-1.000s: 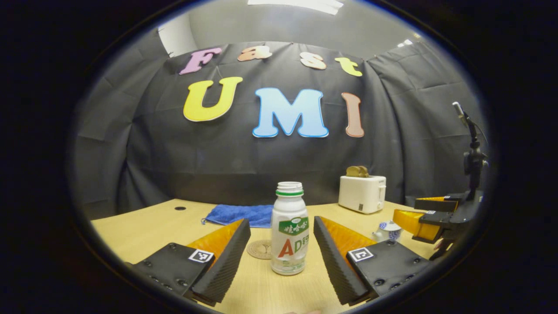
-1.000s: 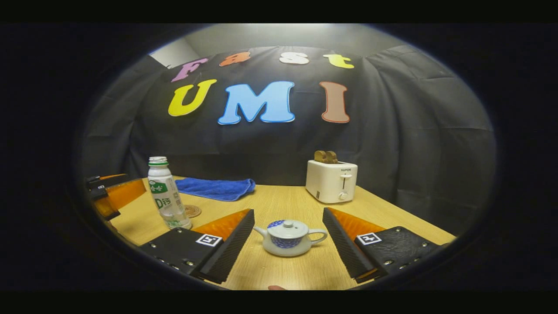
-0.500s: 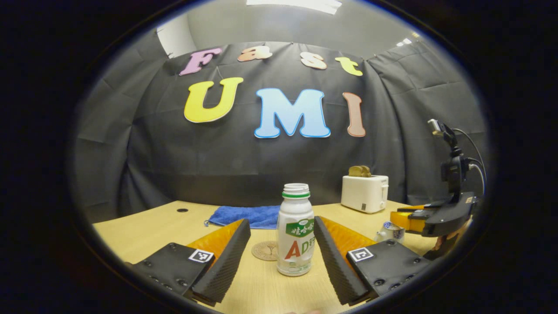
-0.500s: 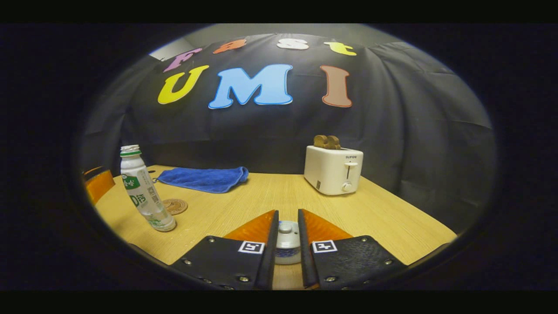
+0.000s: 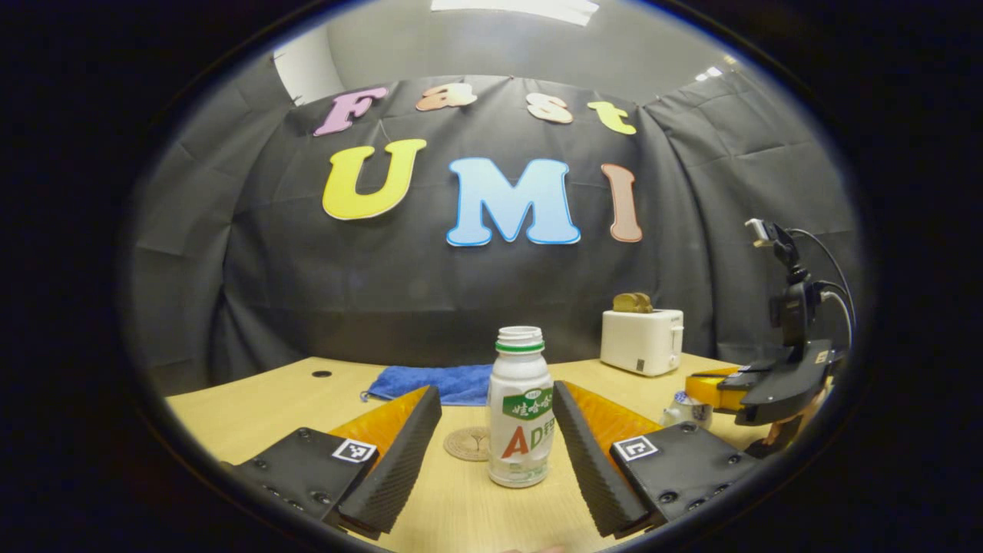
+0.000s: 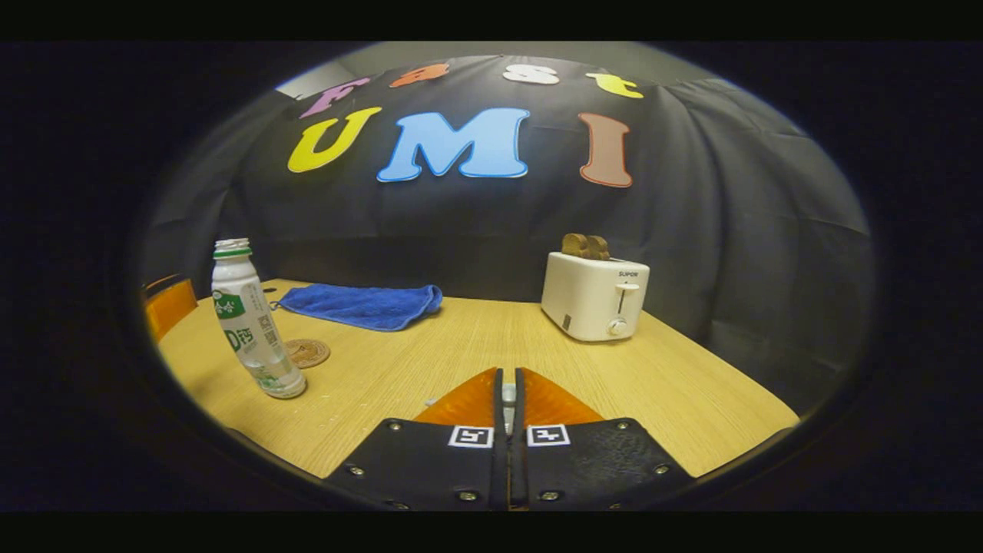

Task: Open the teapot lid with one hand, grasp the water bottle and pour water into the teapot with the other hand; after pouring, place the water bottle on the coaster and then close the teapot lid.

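My left tongs (image 5: 497, 453) gape wide around the one water bottle (image 5: 521, 418), upright between the fingers, no pad touching it; one coaster (image 5: 467, 443) lies just behind. That view catches the teapot (image 5: 686, 409) under my right tongs. In the right gripper view, my right tongs (image 6: 507, 399) are pinched narrow on the lid knob (image 6: 508, 394). One toaster (image 6: 596, 296), one blue cloth (image 6: 361, 304) beyond.

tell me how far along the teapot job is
Nothing is finished. In hand: the right hand-held gripper has closed on the teapot lid knob; the left hand-held gripper is open around the upright water bottle. Left: lifting, pouring, setting the bottle on the coaster, closing.
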`<state>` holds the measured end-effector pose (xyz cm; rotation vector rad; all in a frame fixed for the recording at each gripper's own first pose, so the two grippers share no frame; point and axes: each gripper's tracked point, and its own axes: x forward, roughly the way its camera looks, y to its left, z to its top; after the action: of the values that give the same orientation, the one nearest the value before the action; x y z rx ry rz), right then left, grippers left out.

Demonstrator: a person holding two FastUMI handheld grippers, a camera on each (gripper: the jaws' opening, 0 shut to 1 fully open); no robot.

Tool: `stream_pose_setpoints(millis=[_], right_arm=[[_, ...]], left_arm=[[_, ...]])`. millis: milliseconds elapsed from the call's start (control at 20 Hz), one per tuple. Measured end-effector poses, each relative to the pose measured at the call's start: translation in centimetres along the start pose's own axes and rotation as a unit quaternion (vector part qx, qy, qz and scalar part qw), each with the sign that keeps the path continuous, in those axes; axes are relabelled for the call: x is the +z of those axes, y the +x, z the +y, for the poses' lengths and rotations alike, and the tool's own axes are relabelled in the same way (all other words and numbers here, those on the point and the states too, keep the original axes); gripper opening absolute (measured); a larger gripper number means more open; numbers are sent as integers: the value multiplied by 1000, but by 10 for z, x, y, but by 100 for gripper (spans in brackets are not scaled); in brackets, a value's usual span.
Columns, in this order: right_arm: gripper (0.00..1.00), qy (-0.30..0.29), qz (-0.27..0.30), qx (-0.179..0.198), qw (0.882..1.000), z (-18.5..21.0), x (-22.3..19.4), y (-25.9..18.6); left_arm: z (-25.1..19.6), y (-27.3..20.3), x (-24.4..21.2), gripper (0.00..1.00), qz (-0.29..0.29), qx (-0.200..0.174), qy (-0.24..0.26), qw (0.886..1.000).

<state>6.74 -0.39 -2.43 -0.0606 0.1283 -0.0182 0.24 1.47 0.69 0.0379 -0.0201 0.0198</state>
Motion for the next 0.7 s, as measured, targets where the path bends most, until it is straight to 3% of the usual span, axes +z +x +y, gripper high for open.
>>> stream_pose_setpoints(millis=[250,400,700], right_arm=[[0,-8,-25,3,1000,2,13,-3],[2,-12,-47,2,999,2,28,-9],[1,-26,-88,24,995,21,59,-33]], left_arm=[[-4,7,-14,93,19,-4,-16,1000],[-1,10,-20,99,26,-1,-14,1000],[-12,23,-33,99,42,-8,-15,999]])
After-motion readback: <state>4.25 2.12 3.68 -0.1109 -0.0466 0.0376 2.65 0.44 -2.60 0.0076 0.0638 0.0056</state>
